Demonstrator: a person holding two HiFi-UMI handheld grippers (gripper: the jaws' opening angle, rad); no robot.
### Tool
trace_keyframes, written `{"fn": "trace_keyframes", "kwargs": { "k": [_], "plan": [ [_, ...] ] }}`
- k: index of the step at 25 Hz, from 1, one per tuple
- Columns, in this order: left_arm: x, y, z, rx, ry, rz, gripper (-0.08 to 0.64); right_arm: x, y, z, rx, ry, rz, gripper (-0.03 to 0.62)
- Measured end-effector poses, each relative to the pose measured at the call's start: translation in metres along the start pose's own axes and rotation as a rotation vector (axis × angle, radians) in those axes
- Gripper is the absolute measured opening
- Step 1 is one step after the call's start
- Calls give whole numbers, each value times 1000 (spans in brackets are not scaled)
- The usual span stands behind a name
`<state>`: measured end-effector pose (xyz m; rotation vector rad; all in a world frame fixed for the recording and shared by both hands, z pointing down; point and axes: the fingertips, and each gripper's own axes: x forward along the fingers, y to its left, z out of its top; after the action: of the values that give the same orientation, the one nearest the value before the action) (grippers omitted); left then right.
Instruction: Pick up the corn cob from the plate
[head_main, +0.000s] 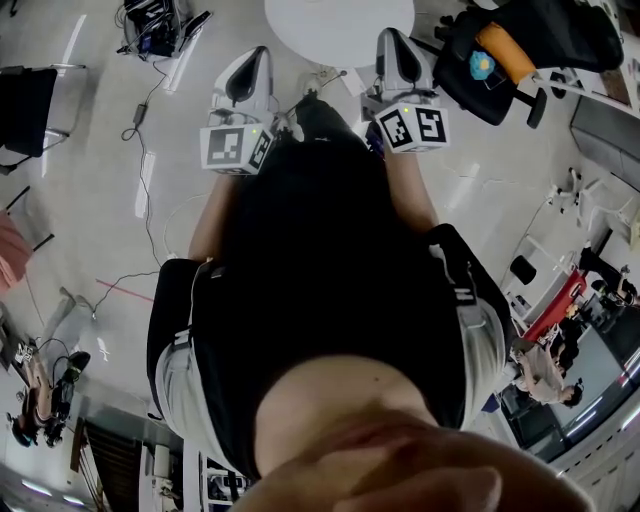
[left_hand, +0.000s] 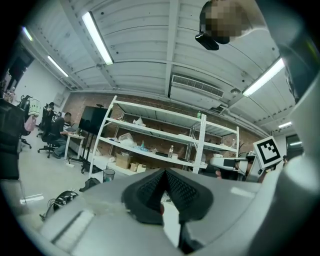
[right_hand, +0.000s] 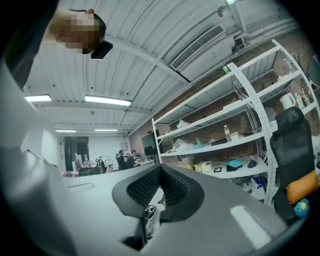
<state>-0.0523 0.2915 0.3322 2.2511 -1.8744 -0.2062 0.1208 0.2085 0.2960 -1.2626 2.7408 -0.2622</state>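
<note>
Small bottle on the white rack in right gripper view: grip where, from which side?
Grip the bottle around its body, coming level from the rack's open front. It stands upright on a shelf with another shelf above, so a top-down approach looks blocked. The right gripper is shut and would need opening.

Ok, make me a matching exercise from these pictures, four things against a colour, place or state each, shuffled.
1 left gripper
2 round table
3 chair cushion
4 shelving rack

A orange
B jaws shut, nothing between them
C along the brick wall
D cut by head view's top edge

Pairs: 1B, 2D, 3A, 4C
</note>
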Motion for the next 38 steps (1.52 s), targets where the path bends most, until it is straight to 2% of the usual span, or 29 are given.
{"fn": "trace_keyframes", "kwargs": {
  "k": [13, 29, 38],
  "plan": [
    [69, 16, 6, 21, 8, -14, 6, 58, -31, -2, 22, -12, 13, 8],
    [179, 10, 0, 39, 58, -37, 6, 116, -110, -8, 55, 9, 13, 8],
    [207, 6, -1, 63, 72, -15, 6, 138, -135, -5, 59, 14, 45, 8]
  ]
}}
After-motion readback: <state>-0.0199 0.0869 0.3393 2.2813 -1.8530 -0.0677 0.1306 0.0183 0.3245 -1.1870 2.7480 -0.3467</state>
